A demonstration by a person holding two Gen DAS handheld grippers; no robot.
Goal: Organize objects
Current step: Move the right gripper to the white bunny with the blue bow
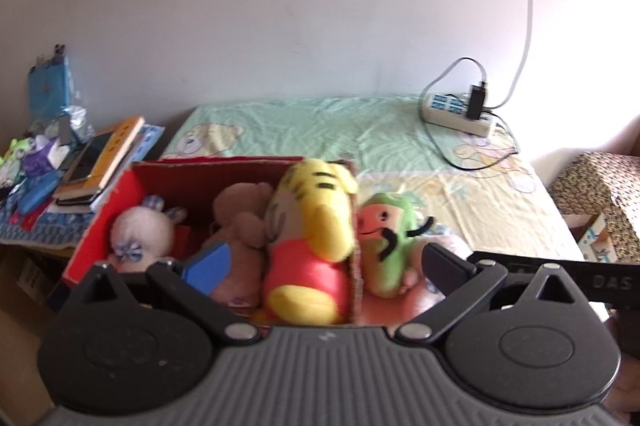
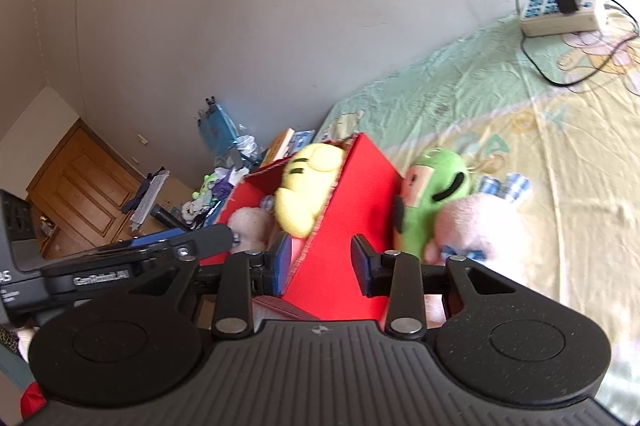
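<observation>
Red box point(image 1: 120, 202) — on the bed point(image 1: 472, 194), near its left edge, open top; the right wrist view shows its red outer wall point(image 2: 352, 226) tilted
Tiger plush point(image 1: 312, 226) — yellow with red shirt, inside the box against its right wall
Brown plush point(image 1: 240, 222) — in the box, touching the tiger
White plush point(image 1: 140, 234) — in the box, left end, blue checked bow
Green plush point(image 1: 384, 238) — outside the box, just beside its right wall
Pink plush point(image 2: 480, 226) — on the bed, touching the green plush
Left gripper point(image 1: 320, 262) — fingers spread wide, nothing gripped
Right gripper point(image 2: 320, 258) — narrow; fingers straddle the box wall; contact cannot be told
Power strip point(image 1: 456, 114) — far end of bed, charger plugged in
Books point(image 1: 104, 162) — stacked on a side table left of the bed
</observation>
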